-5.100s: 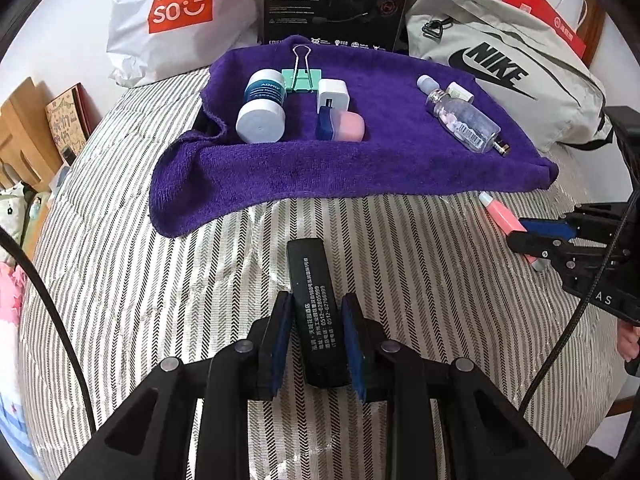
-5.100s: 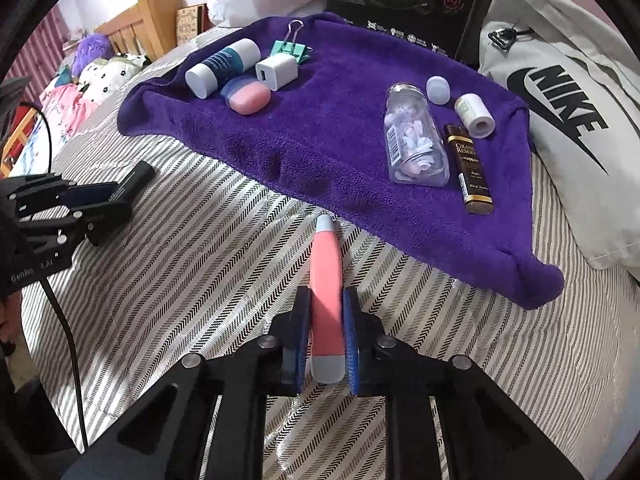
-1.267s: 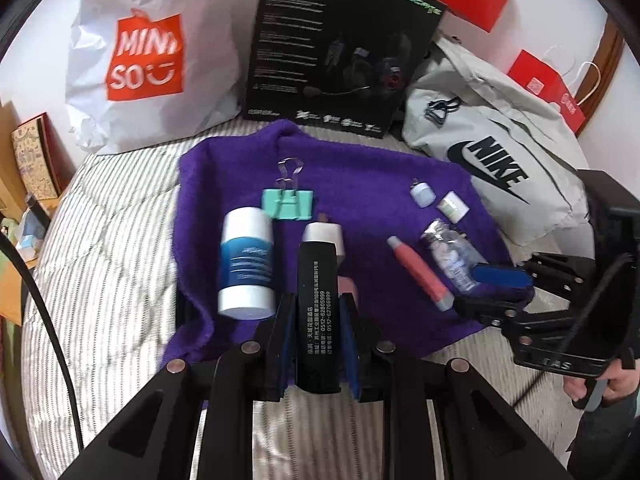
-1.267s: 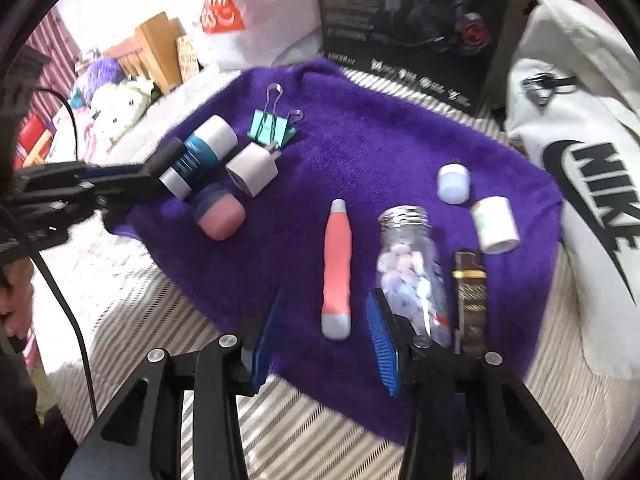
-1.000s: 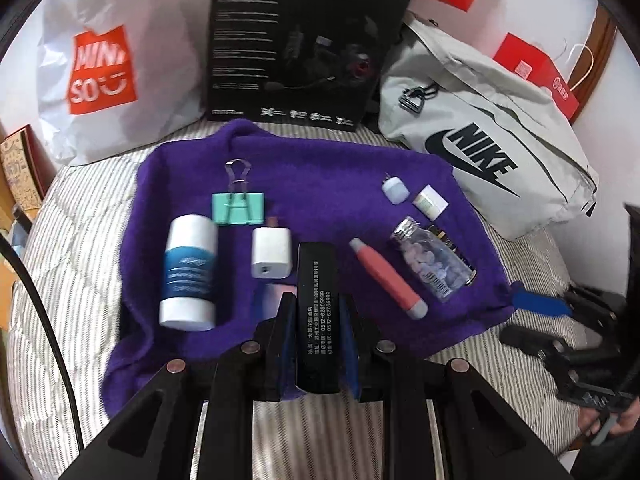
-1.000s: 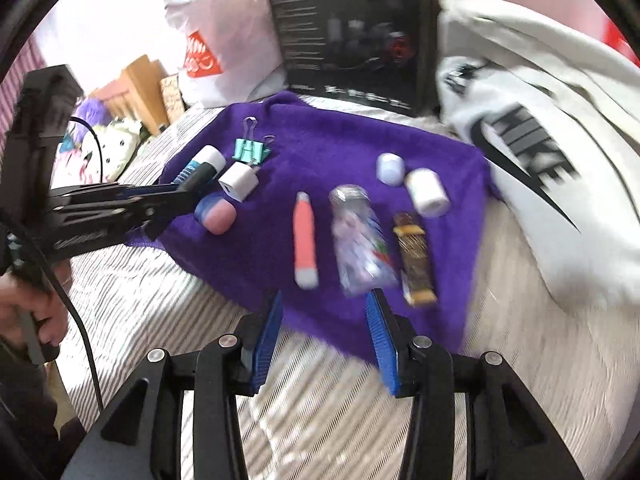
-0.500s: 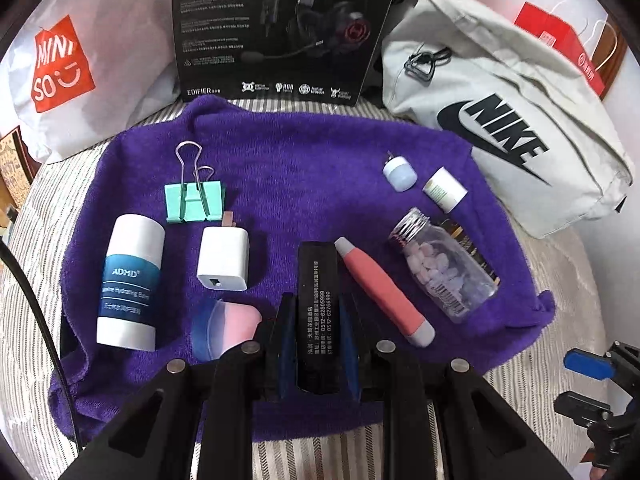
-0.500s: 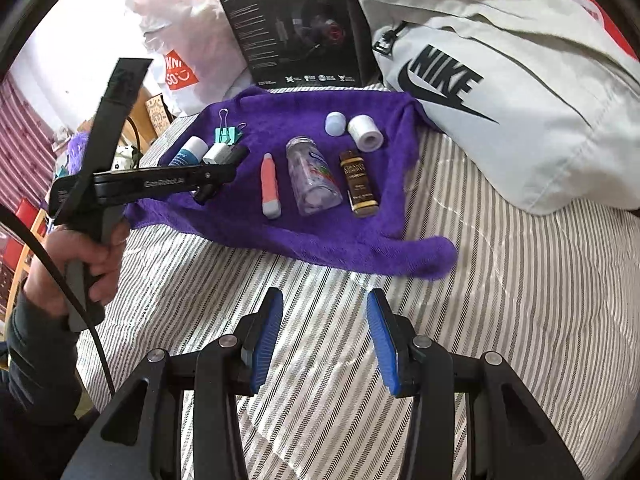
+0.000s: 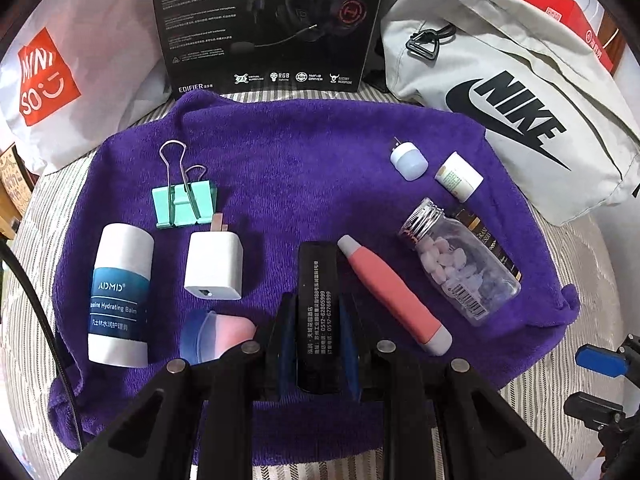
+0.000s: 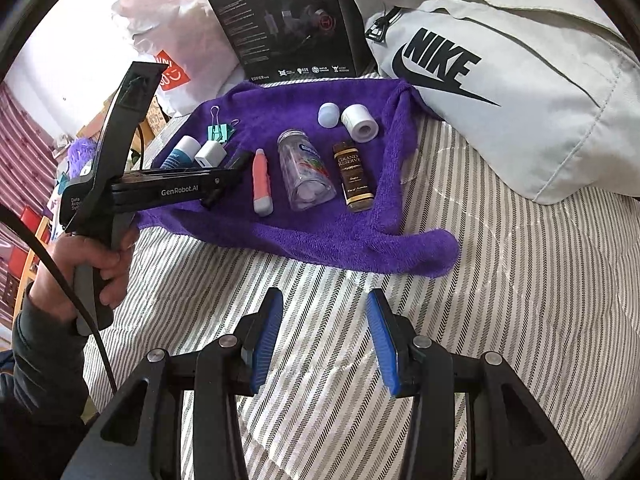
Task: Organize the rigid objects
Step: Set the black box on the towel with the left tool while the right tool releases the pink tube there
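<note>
Left gripper [image 9: 318, 316] squeezes a black bar [image 9: 317, 304] over the purple towel [image 9: 304, 152]; right gripper [image 10: 325, 344] is wide open and holds nothing, over the striped bed [image 10: 500, 300].

On the towel, from left to right, lie a white and blue balm stick [image 9: 120, 296], a green clip [image 9: 184, 200], a white charger [image 9: 214, 266], the black bar, a pink pen [image 9: 394, 294] just beside it, and a clear pill bottle [image 9: 460, 260]. A pink and blue sponge [image 9: 216, 336] sits near the left gripper.
</note>
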